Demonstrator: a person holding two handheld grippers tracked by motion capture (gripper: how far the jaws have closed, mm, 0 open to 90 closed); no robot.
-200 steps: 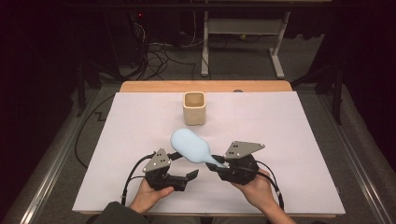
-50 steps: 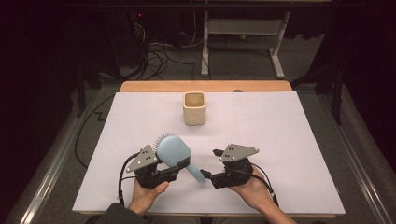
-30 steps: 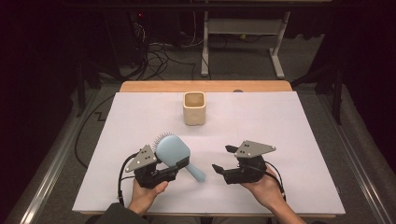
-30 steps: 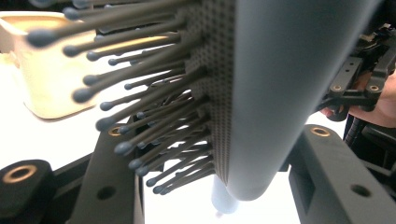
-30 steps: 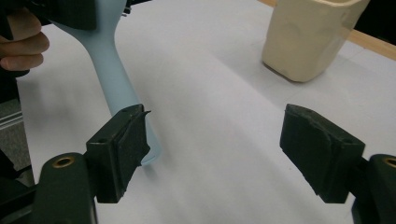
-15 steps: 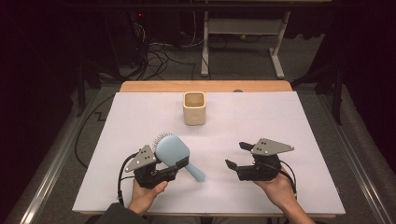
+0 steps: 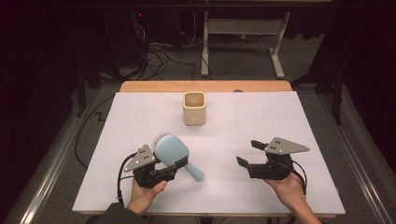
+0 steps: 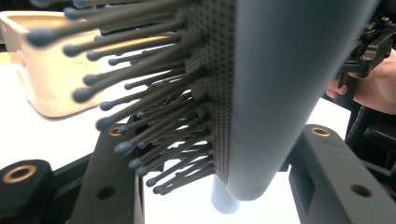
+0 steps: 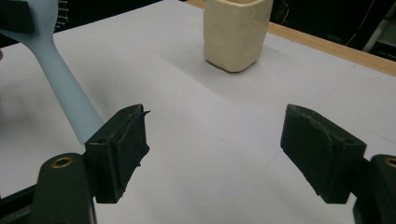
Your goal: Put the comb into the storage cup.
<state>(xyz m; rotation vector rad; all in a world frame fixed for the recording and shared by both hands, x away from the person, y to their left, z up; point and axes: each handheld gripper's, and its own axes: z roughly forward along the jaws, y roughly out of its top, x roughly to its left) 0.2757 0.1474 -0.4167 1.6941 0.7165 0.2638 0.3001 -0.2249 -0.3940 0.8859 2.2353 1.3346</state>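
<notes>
On the white worktop point(image 7: 140, 116) there are 2 things to count: 1 pale blue hairbrush point(image 7: 171, 150) and 1 cream cup point(image 7: 194, 108). The left gripper point(image 7: 173, 166) is clenched on the hairbrush at the neck where head meets handle, holding it near the front left part of the worktop, with the bristles facing away toward the far left and the handle pointing toward the right gripper point(image 7: 247, 154). In the left gripper view the brush head point(image 8: 280, 84) stands between the 2 black jaws, its dark bristles point(image 8: 154, 107) fanning left. The right gripper is released, its 2 jaws spread wide with nothing between them, well apart from the brush. The cup stands upright near the far edge, apart from both.
</notes>
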